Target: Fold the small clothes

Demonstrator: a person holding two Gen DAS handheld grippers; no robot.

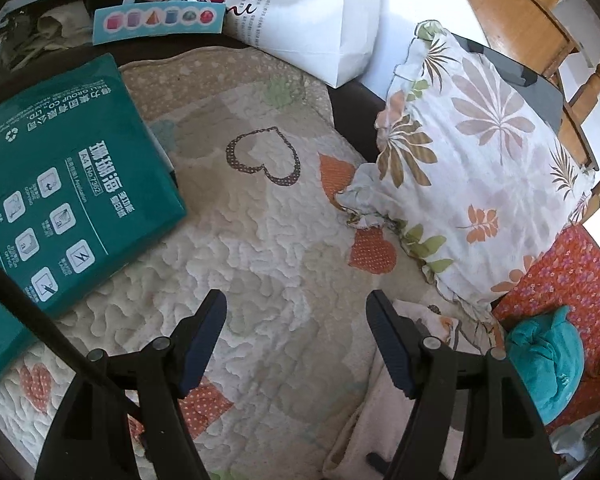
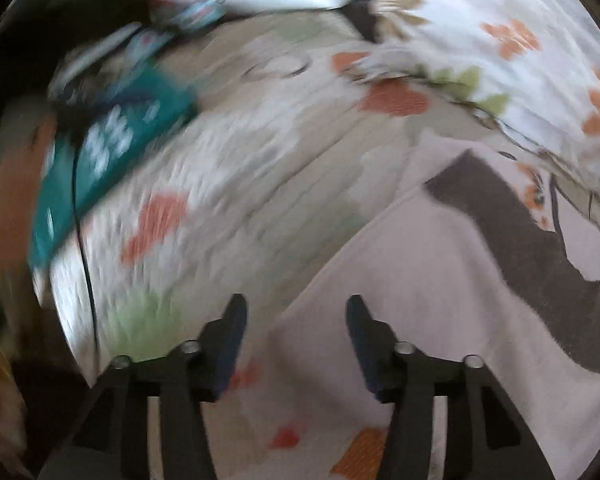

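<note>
A small pale pink garment (image 2: pixel 440 280) with a dark grey print lies spread on the quilted heart-pattern cover (image 2: pixel 240 168). The right wrist view is smeared by motion. My right gripper (image 2: pixel 296 312) hangs open over the garment's near left edge, nothing between its fingers. In the left wrist view my left gripper (image 1: pixel 296 312) stands open above the quilted cover (image 1: pixel 260 240), empty. A corner of the pale garment (image 1: pixel 380 408) shows under and behind its right finger (image 1: pixel 388 344).
A green paper package (image 1: pixel 60 184) lies at the left. A white paper bag (image 1: pixel 312 12) stands at the back. A leaf-print pillow (image 1: pixel 480 168) sits at the right, beside a red floral cloth (image 1: pixel 568 280) and a teal cloth (image 1: pixel 548 360). Wooden furniture (image 1: pixel 540 12) is beyond.
</note>
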